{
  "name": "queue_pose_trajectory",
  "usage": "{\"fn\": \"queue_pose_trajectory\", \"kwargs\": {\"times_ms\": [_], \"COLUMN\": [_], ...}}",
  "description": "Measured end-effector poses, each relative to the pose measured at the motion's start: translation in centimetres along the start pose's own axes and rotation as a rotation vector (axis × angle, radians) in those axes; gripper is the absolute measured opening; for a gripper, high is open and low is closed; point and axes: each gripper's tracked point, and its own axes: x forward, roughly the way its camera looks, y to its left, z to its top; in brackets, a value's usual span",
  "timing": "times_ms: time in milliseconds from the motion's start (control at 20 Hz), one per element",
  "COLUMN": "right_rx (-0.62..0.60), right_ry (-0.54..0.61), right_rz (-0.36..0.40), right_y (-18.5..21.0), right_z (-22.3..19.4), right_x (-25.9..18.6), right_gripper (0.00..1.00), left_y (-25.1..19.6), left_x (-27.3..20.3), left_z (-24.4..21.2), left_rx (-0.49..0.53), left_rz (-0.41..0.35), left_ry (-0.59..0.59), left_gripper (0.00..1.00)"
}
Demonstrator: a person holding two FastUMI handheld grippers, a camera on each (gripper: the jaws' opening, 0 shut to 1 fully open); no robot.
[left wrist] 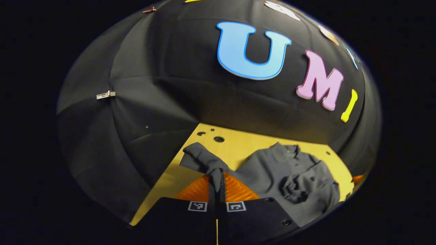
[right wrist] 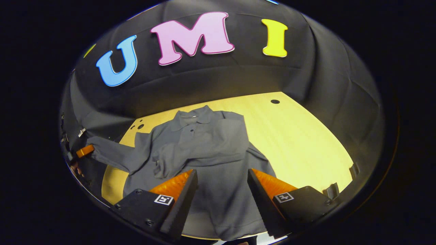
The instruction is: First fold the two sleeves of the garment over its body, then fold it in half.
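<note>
Here we are over the tabletop (right wrist: pixel 299 136), pale wood, with a dark grey long-sleeved garment (right wrist: pixel 218 160) spread on it, collar toward the booth's black back wall and hem toward the cameras.

Left gripper (left wrist: pixel 217 185) first: in the left gripper view its two fingers are pressed together with a bunch of grey cloth pinched between them. That cloth is the end of one sleeve (left wrist: pixel 204 160), and it stands lifted off the wood, rising out of the closed fingers and draping back toward the shirt's body. Beyond it, the chest with its buttoned placket lies rumpled on the tabletop, folds gathered near the middle.

Over to the right gripper view: the right gripper (right wrist: pixel 222 189) hangs above the lower half of the garment, jaws spread wide, nothing between them, grey fabric visible through the gap. The other sleeve (right wrist: pixel 201 154) lies folded across the chest, its cuff ending in a small crumple just beyond the gripper's left-hand finger. The collar (right wrist: pixel 194 117) sits flat at the far end.

Far off at the left edge of that same view, the stretched sleeve runs out to the left gripper (right wrist: pixel 85 150), which holds its tip up and away from the body of the shirt. A few round holes dot the tabletop near the back wall
</note>
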Motion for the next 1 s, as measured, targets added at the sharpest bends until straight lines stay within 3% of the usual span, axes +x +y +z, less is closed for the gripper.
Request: {"fn": "queue_pose_trajectory", "kwargs": {"times_ms": [250,400,500,850,900,950,1000], "right_rx": [0.004,0.018,0.025,0.046,0.052,0.058,0.064], "right_ry": [-0.010,-0.017,-0.024,-0.001,0.003,0.007,0.009], "right_rz": [-0.005,-0.003,-0.008,-0.047,-0.055,-0.064,-0.073], "right_y": [-3.6,-5.5,-7.1,-13.0,-13.9,-14.8,-15.7], "right_z": [0.5,0.9,1.2,0.0,-0.1,-0.2,-0.3], "right_x": [0.0,0.1,0.2,0.0,0.1,0.1,0.1], "right_gripper": [0.97,0.98,0.98,0.97,0.86,0.98,0.97], "left_y": [-10.5,-17.1,-21.2,-32.6,-34.0,-35.3,-36.2], "left_x": [-1.4,-0.8,-0.7,0.8,1.2,1.7,1.6], "left_z": [3.5,3.5,3.3,-0.6,-1.5,-2.6,-3.9], "left_rx": [0.106,0.144,0.159,0.218,0.228,0.235,0.243], "left_rz": [-0.105,-0.178,-0.231,-0.369,-0.386,-0.401,-0.416], "left_ry": [-0.085,-0.094,-0.087,-0.022,-0.006,0.011,0.027], "left_gripper": [0.06,0.10,0.06,0.06,0.06,0.06,0.06]}}
